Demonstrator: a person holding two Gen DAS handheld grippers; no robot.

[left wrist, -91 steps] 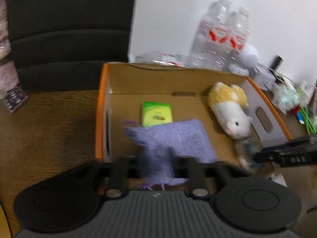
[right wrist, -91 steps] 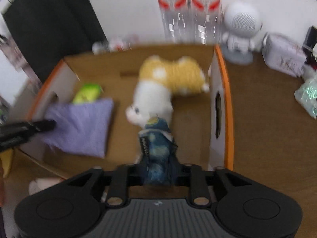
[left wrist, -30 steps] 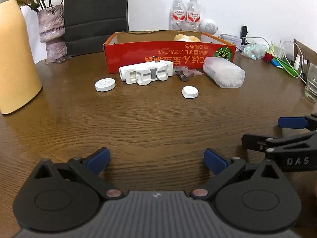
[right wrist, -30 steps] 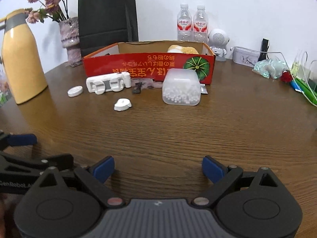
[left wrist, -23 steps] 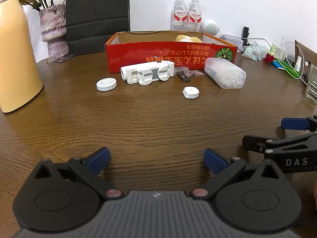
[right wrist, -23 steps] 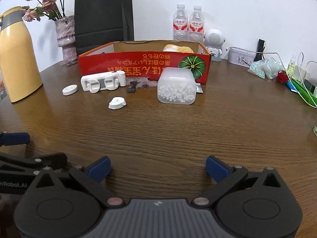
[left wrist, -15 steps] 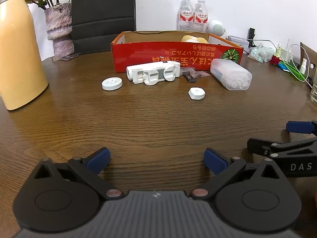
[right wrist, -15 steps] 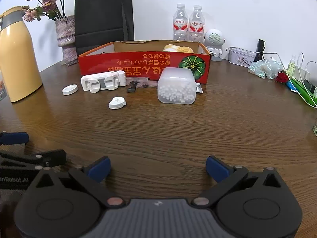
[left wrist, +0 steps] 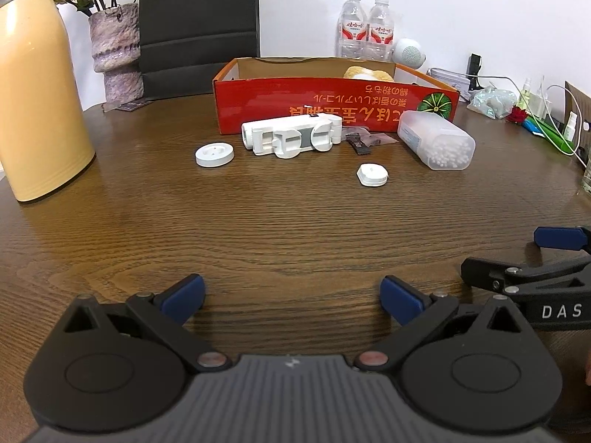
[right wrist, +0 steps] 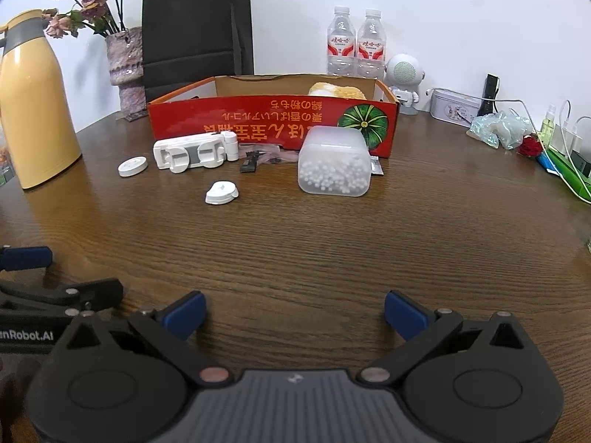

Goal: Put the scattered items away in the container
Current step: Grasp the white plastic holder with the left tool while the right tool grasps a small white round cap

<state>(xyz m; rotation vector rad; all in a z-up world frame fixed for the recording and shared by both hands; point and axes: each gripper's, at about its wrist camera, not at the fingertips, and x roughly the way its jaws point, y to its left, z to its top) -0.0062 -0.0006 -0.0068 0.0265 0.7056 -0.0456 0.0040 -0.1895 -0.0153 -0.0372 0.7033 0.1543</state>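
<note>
Only the top of the plush toy [right wrist: 338, 90] is seen above the box [right wrist: 273, 125] wall. Both grippers, left [left wrist: 291, 295] and right [right wrist: 293, 312], are held spread apart, empty, above the table [left wrist: 295, 221]; a white holder [left wrist: 291, 136] lies before the box.

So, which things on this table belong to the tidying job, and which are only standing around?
Job:
red cardboard box
white plastic bracket
round white disc
small white cap
clear tub of white beads
small black piece

Not the job:
yellow thermos jug
purple vase
two water bottles
white robot speaker
</note>
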